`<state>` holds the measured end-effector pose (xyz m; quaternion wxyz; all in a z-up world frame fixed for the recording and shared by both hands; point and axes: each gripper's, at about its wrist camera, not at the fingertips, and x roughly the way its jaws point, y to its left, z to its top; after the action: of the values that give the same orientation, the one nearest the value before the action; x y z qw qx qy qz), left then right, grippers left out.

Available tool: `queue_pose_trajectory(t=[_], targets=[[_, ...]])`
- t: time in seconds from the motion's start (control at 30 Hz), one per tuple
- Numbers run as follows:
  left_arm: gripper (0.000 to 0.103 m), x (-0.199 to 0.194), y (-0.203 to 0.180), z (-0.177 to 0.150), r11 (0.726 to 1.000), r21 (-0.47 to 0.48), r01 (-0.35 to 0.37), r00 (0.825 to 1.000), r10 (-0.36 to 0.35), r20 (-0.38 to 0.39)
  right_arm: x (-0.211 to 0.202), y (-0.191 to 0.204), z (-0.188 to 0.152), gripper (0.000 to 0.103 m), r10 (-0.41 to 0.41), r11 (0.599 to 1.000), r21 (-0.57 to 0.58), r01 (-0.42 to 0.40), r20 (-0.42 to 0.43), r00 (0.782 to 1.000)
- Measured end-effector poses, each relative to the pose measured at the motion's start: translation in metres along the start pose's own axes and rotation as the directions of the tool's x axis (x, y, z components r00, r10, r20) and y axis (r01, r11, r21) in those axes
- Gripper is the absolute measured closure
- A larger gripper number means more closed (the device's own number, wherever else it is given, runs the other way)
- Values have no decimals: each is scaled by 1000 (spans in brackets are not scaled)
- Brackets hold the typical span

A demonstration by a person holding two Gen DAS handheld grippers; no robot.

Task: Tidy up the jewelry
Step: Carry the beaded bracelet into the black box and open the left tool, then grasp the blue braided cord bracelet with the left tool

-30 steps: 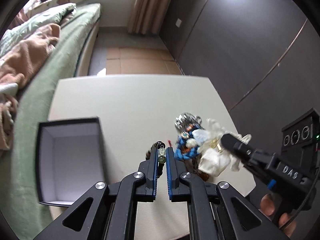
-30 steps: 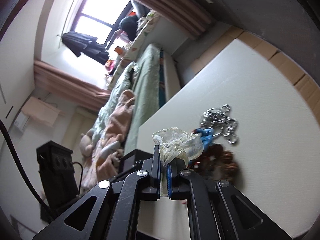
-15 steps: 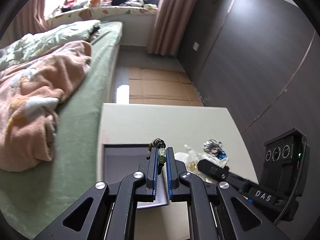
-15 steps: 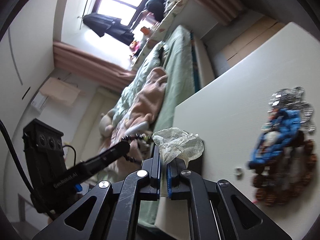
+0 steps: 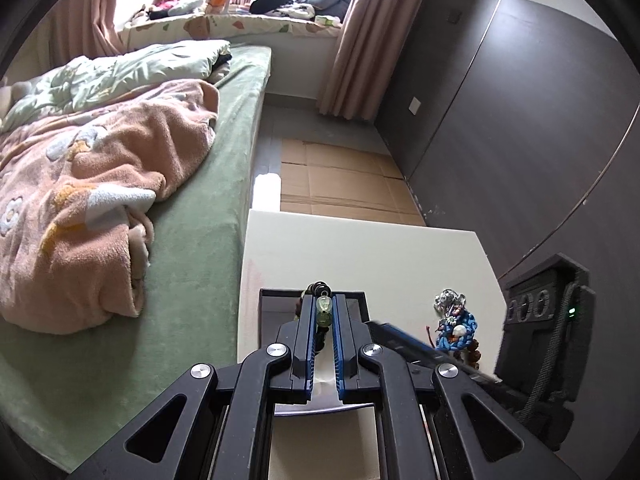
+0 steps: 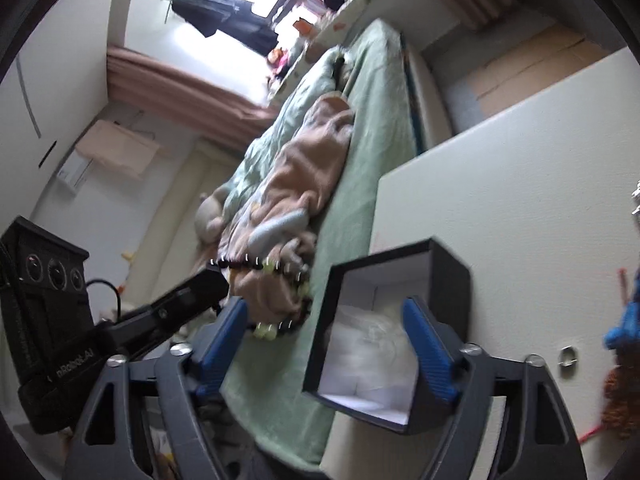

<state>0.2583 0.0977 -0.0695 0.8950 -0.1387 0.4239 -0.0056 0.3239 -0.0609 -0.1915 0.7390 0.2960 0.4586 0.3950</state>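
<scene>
**Jewelry: one strand held, one bundle boxed, remainder on table**

Jewelry is found in three places. A beaded bracelet (image 5: 322, 305) of black and pale green beads is clamped between the blue pads of the left gripper (image 5: 323, 320), whose jaws are closed tight on it. In the right wrist view the same strand (image 6: 276, 292) hangs in a loop from the left gripper's tip (image 6: 200, 288), off the left side of the box and in front of the green bed (image 6: 360, 160).

The right gripper (image 6: 332, 344) stands with its jaws wide; they have just been opening, and the pads press on nothing. Between and beyond them lies a crumpled white bundle (image 6: 368, 344), resting inside the black box (image 6: 452, 280). The box is open at the top, white-lined, and sits at the table's (image 6: 520, 184) edge nearest the bed.

A heap of remaining pieces (image 5: 454, 324), blue cord, silver items and brown beads, lies on the table to the right of the box, apart from it. A small ring (image 6: 567, 355) lies alone on the table surface between box and heap.

The right gripper's body (image 5: 544, 320) shows at the right edge of the left wrist view.
</scene>
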Motion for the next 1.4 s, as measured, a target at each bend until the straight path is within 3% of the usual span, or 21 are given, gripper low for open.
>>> queue_pose_trajectory(t=[0.1, 0.53, 0.6, 0.67, 0.87, 0.93, 0.97, 1.0, 1.07, 1.27, 1.4], targets=[[95, 3, -2, -4, 1000, -5, 29, 999, -29, -14, -17, -6, 1, 22, 7, 1000, 15, -7, 24, 1000], [95, 37, -21, -27, 995, -29, 96, 990, -98, -105, -94, -52, 0, 21, -108, 989, 110, 96, 110, 988], [95, 42, -19, -29, 997, -32, 69, 990, -73, -121, -101, -59, -1, 21, -119, 986, 132, 104, 112, 987], [95, 51, -14, -31, 1000, -19, -9, 988, 5, -155, -107, -64, -2, 21, -121, 984, 145, 105, 113, 986], [94, 58, -3, -35, 998, -16, -53, 980, 49, -193, -124, -59, -2, 21, -95, 991, 112, 79, 146, 985], [86, 58, -3, -36, 999, -14, -40, 978, 37, -203, -129, -57, -2, 21, -93, 992, 103, 78, 155, 983], [66, 59, -4, -36, 999, -11, -39, 978, 36, -207, -131, -57, -2, 21, -92, 992, 103, 76, 160, 983], [39, 59, -5, -34, 999, -9, -42, 978, 40, -204, -133, -57, -3, 21, -90, 992, 103, 74, 162, 983], [26, 54, -7, -33, 999, -12, -45, 984, 42, -175, -136, -59, -3, 21, -90, 991, 108, 73, 167, 982], [26, 49, -23, -29, 999, 19, -30, 989, 32, -145, -159, -69, -4, 21, -103, 987, 141, 74, 217, 971], [26, 46, -44, -30, 998, 56, 3, 992, 5, -129, -176, -78, -6, 21, -155, 979, 168, 116, 240, 958]])
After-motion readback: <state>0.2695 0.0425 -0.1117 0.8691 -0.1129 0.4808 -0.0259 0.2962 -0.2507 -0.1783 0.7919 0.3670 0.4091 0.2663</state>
